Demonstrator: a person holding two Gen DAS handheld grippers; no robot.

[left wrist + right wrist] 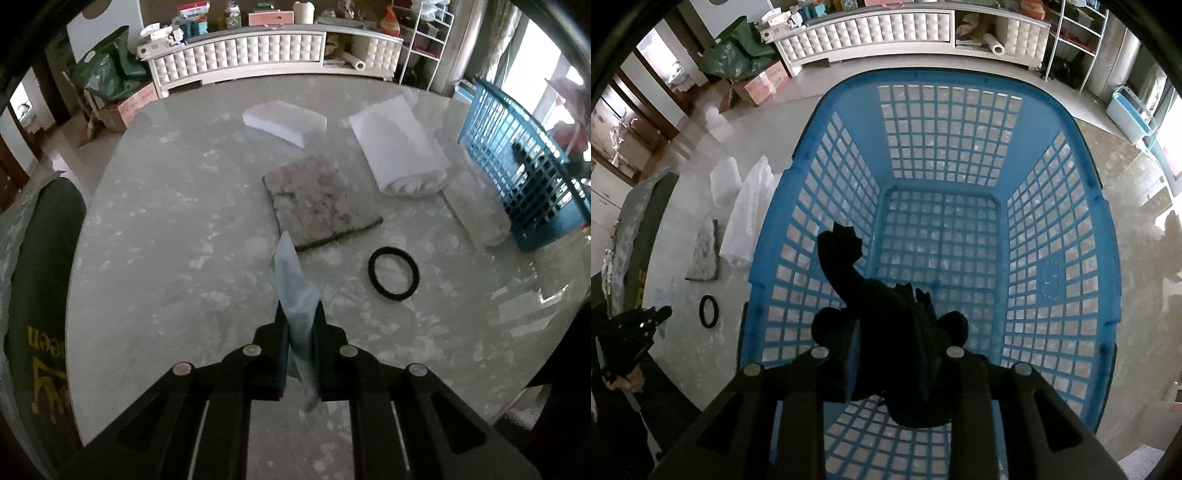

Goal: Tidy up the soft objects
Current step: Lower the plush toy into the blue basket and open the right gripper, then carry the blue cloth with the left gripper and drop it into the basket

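Right now the left gripper (300,314) pinches a thin pale blue cloth (293,280) between its two fingers, the cloth standing up past the tips and hanging down behind them, held above the marbled table (147,258). Ahead of it on the table lies a flat mottled grey mat (319,201), and just right of that mat's near corner sits a black ring (394,274), apart from it. Farther back rest a folded white cloth (286,122) and, to its right, a larger rolled white cloth (400,151); a clear plastic bag (476,210) lies between that roll and the blue basket (517,166) at the table's right side. Over on the right wrist view, the right gripper (886,332) is closed on a black soft toy (894,321), whose long tail or neck curls up to the left, and it hangs directly over the open basket (960,74). Through the basket's grid floor only the table shows. Left of the basket the same rolled cloth (748,214), mat (705,254) and ring (709,310) are visible, with the left gripper (661,314) at the far left edge.
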